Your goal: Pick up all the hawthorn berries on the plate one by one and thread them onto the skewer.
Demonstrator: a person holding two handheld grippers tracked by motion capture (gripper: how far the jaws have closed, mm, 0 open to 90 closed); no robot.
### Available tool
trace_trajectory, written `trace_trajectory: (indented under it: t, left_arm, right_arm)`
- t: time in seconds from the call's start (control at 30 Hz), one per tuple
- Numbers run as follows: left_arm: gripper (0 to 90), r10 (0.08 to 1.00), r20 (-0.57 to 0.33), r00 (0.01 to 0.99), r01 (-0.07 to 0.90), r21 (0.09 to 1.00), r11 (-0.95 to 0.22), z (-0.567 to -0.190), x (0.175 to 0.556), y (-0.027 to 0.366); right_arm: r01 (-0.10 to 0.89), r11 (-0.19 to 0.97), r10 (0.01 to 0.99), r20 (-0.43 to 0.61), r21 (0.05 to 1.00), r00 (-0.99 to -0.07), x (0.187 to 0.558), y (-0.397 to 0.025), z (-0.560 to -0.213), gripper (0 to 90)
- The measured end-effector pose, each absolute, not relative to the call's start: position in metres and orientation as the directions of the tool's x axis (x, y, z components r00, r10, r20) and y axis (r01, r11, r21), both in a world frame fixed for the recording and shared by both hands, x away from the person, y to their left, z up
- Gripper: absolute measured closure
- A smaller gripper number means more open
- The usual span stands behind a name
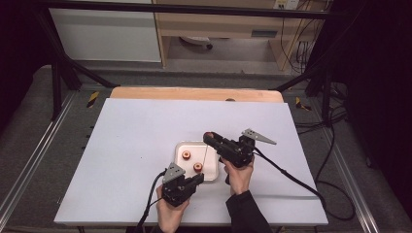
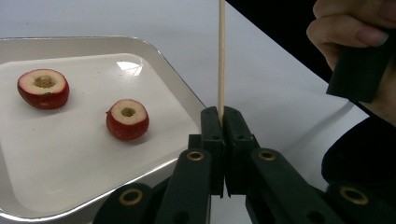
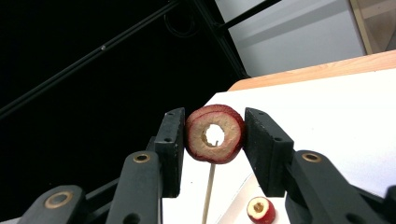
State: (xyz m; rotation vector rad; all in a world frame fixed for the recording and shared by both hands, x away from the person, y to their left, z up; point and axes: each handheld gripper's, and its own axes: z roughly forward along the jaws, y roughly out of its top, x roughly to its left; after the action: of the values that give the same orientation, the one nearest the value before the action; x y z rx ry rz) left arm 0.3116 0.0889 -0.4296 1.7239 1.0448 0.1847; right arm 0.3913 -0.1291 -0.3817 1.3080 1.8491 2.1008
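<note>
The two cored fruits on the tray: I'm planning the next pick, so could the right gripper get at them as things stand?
Probably not yet: the right gripper is shut on a cored fruit ring above the skewer. The tray fruits lie uncovered.

Even, fairly bright overhead light falls on the white counter [image 1: 145, 145] in the high view, while both side edges and the upper corners of the frame sink into near-black. Shadows under the forearms are short and soft. In the left gripper view a small white glare patch sits on the tray [image 2: 130, 67] (upper middle of the frame), and the jaws at the bottom are slightly soft. The right gripper view's upper left is dark, its lower corners blurred.
</note>
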Motion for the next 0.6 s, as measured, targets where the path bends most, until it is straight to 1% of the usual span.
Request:
trace_trajectory:
  t: [0.13,0.33,0.47,0.6]
  left_arm:
    - [88.7,0.711,-0.373,0.596,0.563,0.826,-0.039,-0.428,0.312,0.087]
    - [88.7,0.713,-0.386,0.585,0.57,0.822,-0.023,-0.426,0.314,0.087]
    - [88.7,0.715,-0.374,0.59,0.576,0.816,-0.049,-0.428,0.318,0.087]
    - [88.8,0.716,-0.372,0.591,0.574,0.817,-0.049,-0.429,0.318,0.085]
  right_arm:
    - [0.468,-0.273,0.543,0.536,0.84,-0.646,0.39,-0.129,-0.382,60.1]
    - [0.478,-0.22,0.536,0.514,0.851,-0.669,0.384,-0.126,-0.387,60.1]
    - [0.475,-0.2,0.542,0.501,0.857,-0.675,0.379,-0.124,-0.39,60.2]
    - [0.476,-0.18,0.547,0.49,0.861,-0.679,0.376,-0.126,-0.393,60.2]
